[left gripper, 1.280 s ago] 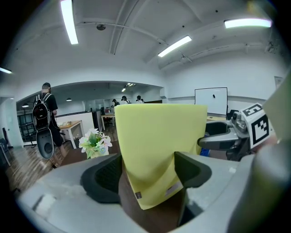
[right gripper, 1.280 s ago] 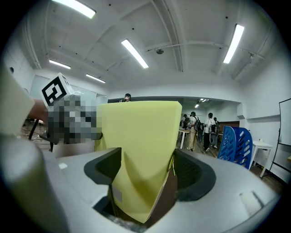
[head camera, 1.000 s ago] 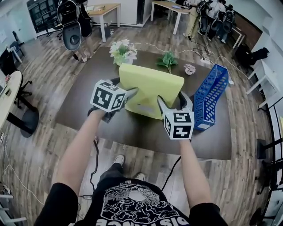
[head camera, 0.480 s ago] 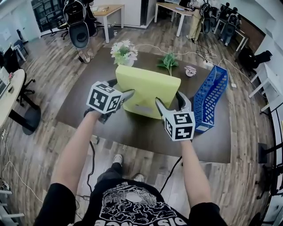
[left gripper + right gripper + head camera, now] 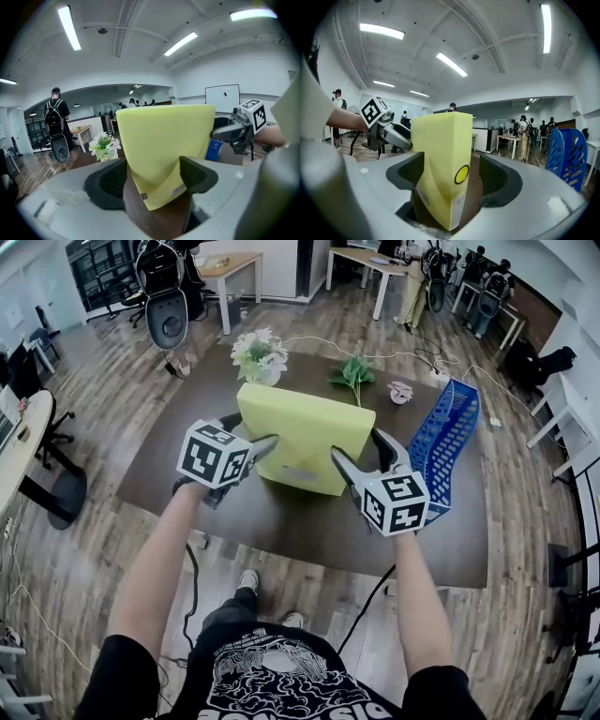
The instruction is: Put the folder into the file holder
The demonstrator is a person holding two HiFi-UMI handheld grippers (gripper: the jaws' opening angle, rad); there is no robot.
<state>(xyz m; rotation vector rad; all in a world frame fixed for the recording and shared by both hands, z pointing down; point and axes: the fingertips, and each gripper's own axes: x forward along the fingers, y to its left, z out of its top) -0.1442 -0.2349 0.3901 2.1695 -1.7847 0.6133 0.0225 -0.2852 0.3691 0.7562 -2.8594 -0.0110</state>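
A thick pale yellow folder (image 5: 305,432) stands tilted over the dark brown table (image 5: 178,442), held at both ends. My left gripper (image 5: 251,430) is shut on its left lower corner, and the folder (image 5: 164,145) fills the space between those wide-set jaws. My right gripper (image 5: 356,446) is shut on the right end, where the folder's spine (image 5: 440,159) with a round yellow button faces the camera. The blue mesh file holder (image 5: 445,442) stands on the table's right side, just beyond the right gripper. In the right gripper view the file holder (image 5: 567,154) is at the far right.
A white flower pot (image 5: 260,354), a green plant (image 5: 353,371) and a small pink object (image 5: 401,388) line the table's far edge. An office chair (image 5: 167,315) and desks stand beyond. Several people are at the back right. A cable (image 5: 370,601) runs under the table.
The folder and both grippers have shifted a little up and left in the head view. The right gripper's marker cube has swung toward the right.
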